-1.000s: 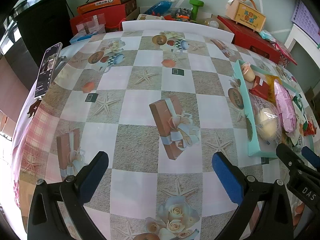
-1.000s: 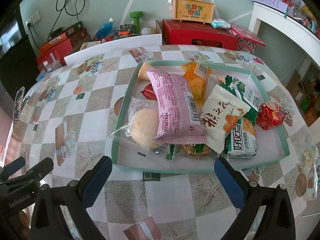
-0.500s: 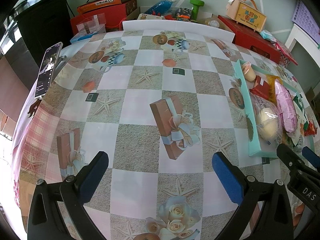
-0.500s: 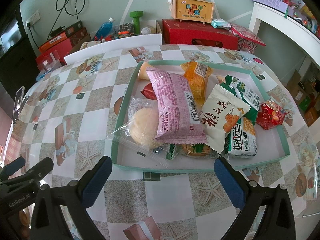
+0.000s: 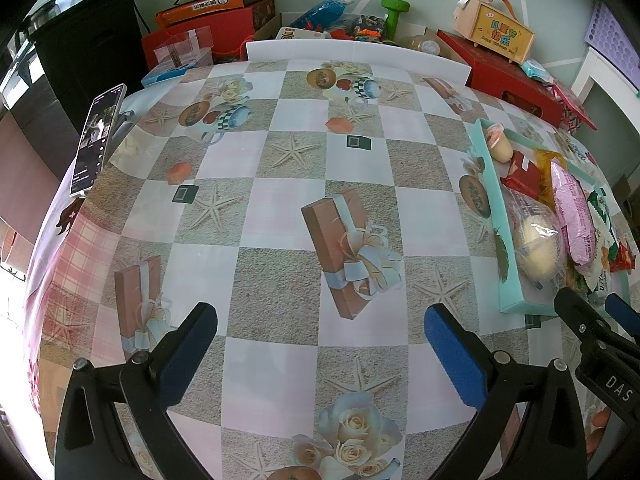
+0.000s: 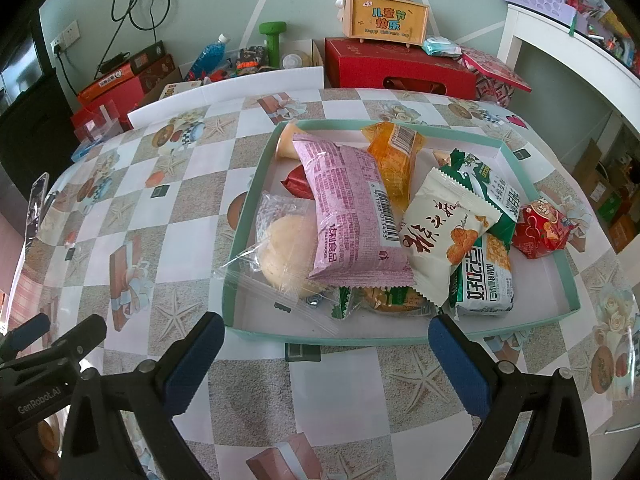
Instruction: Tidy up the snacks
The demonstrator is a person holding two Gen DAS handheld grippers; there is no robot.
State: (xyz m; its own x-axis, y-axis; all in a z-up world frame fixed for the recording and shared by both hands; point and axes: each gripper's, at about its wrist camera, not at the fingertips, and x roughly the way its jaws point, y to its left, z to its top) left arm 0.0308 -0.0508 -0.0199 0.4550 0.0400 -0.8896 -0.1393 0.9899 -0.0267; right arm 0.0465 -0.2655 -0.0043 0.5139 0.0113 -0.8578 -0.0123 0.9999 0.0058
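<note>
Checkered oilcloth printed with starfish, gift boxes and roses covers the tabletop (image 5: 256, 216), with red boxes and clutter along the wall at 12 o'clock. Over bare cloth, the left hand-held gripper (image 5: 320, 344) hangs released, its blue pads spread wide, holding and touching nothing. Equally wide apart and empty, the right hand-held gripper (image 6: 326, 360) hovers just short of the near wall of the teal tray (image 6: 360, 336).

From the left view the tray (image 5: 506, 264) sits at 3 o'clock, its far side cut off by the frame edge.

Snacks fill the tray: a pink packet (image 6: 352, 216) at centre, overlapping a clear-bagged round bun (image 6: 280, 256) at 9 o'clock, a white packet (image 6: 440, 236), an orange packet (image 6: 394, 164) at 12 o'clock, and a red packet (image 6: 544, 230) on the rim at 3 o'clock. Beneath the pink packet several wrappers are mostly hidden.
</note>
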